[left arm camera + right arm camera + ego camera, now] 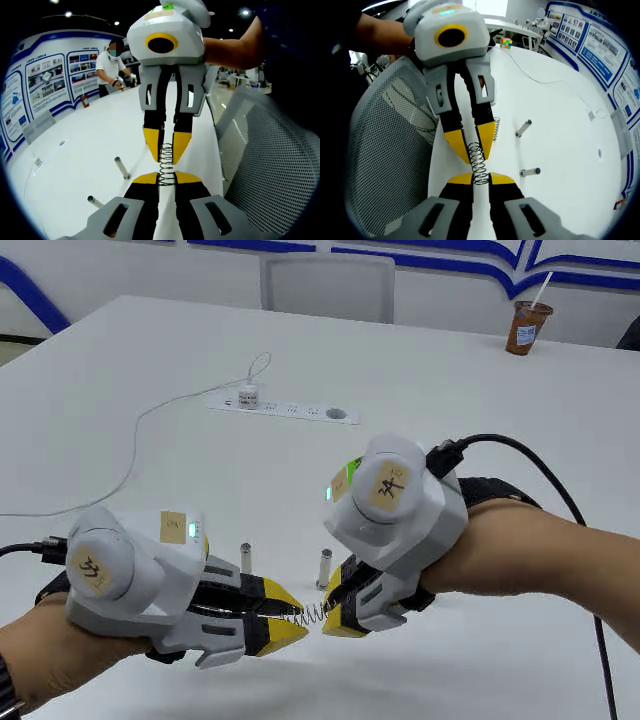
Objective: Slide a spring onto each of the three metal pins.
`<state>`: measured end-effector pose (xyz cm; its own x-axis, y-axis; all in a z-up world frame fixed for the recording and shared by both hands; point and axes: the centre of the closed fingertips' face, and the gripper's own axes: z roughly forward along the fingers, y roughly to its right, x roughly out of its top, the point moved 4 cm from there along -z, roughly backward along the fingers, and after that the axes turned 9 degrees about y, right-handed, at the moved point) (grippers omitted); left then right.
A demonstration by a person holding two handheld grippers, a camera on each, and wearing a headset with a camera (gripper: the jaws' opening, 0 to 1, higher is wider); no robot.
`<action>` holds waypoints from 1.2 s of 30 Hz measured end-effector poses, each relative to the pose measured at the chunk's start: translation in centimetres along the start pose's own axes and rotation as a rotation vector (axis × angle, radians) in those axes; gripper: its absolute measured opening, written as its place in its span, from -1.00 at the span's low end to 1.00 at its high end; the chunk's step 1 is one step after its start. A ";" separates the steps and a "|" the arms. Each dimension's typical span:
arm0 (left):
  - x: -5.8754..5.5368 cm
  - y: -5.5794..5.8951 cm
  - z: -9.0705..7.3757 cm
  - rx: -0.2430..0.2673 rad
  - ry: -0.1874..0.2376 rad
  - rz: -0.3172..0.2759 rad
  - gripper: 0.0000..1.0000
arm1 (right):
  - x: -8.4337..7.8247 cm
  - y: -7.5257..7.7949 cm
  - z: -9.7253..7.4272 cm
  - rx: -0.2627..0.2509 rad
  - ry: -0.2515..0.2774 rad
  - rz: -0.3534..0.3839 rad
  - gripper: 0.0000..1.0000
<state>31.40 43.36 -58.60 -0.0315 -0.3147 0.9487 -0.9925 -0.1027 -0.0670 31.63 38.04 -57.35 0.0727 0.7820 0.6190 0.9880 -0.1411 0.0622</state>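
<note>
Thin wire likely makes the spring (312,615) light, floppy and quick to flick away, so the left fingers (278,597) and right fingers (338,622) each pinch one end, holding it just above the surface (450,390) by the pins (324,567).

left gripper (287,618): pale grey housing, round tan label (92,570) "33", black jaws tipped yellow, black cable (25,549) at rear. right gripper (335,612): same build, label "34", green lamp (351,471), black cable, dark wrist strap (492,490).
</note>
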 end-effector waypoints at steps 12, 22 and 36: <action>-0.3 -0.1 0.1 0.002 -0.005 -0.009 -0.78 | 2.7 -0.6 -0.2 0.009 0.066 -0.020 -0.76; -0.5 0.0 0.2 0.004 0.002 -0.013 -0.78 | 3.1 -0.6 0.0 0.014 0.065 -0.031 -0.76; -0.6 -0.9 -0.9 0.047 0.007 -0.040 -0.60 | 2.7 0.4 -0.6 -0.005 0.046 -0.021 -0.76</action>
<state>32.22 44.50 -58.83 0.0068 -0.3026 0.9531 -0.9863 -0.1593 -0.0436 32.13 39.74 -55.21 0.0459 0.7563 0.6526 0.9886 -0.1283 0.0792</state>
